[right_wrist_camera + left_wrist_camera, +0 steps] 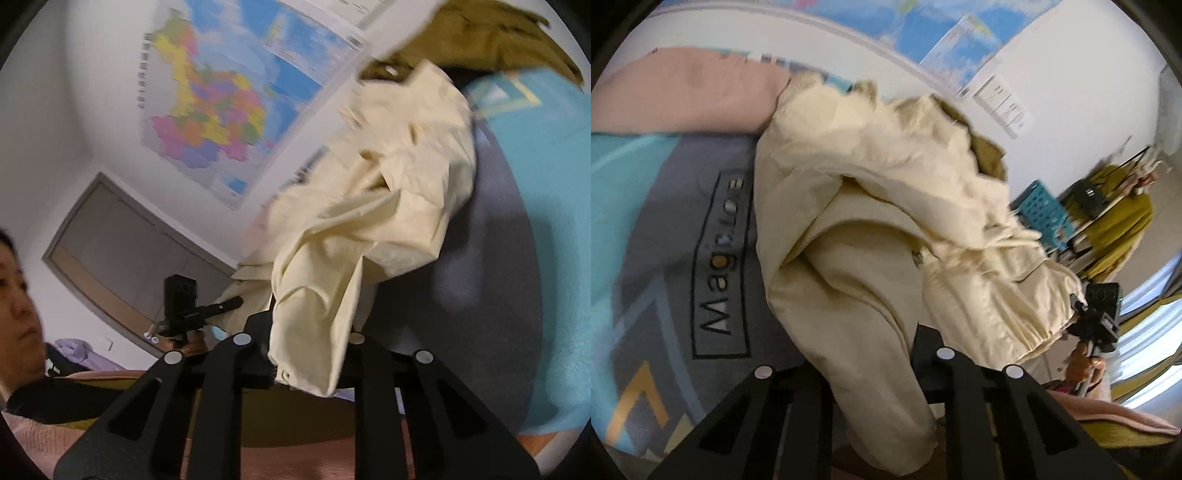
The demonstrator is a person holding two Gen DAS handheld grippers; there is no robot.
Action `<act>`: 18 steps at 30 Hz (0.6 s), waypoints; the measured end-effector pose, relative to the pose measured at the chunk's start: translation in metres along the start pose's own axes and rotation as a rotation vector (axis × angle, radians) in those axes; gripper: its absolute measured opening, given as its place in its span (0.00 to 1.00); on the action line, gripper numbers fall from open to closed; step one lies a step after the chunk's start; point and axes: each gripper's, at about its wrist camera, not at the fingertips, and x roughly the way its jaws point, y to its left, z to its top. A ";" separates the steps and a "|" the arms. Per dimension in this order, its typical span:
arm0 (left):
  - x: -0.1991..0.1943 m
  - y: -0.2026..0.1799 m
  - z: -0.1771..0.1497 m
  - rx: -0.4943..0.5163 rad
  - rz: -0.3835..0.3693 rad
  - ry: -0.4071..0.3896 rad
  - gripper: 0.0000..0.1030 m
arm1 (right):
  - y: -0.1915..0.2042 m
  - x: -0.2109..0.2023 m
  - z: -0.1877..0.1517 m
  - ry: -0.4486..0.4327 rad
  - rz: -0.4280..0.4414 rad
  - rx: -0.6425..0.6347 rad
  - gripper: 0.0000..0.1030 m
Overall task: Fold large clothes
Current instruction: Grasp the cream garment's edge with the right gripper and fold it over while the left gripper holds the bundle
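A large cream garment (871, 206) with an olive lining hangs bunched in the air between my two grippers. My left gripper (886, 354) is shut on one cream edge, which drapes down between its fingers. The right gripper (1089, 317) shows at the garment's far gathered hem. In the right wrist view my right gripper (306, 347) is shut on a cream fold (369, 206), and the left gripper (207, 310) shows holding the garment's far end. The olive lining (480, 33) shows at the top.
A grey and teal mat (665, 229) with printed lettering lies below. A pink cloth (683, 96) lies at its far side. A blue crate (1041, 206) and a rack with a mustard garment (1115, 221) stand at the right. A wall map (210, 110) and a door (122, 254) are behind.
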 end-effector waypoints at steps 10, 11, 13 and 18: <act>-0.019 0.014 -0.011 -0.011 -0.029 0.042 0.14 | 0.008 0.003 -0.014 0.069 -0.005 0.014 0.22; -0.015 0.017 -0.014 -0.014 -0.018 0.055 0.14 | 0.003 0.003 -0.019 0.080 -0.010 0.031 0.28; -0.009 0.024 -0.020 -0.019 -0.010 0.076 0.15 | -0.006 0.005 -0.029 0.104 -0.060 0.054 0.36; 0.003 0.032 -0.031 0.001 -0.042 0.136 0.38 | -0.026 0.010 -0.052 0.165 -0.082 0.119 0.63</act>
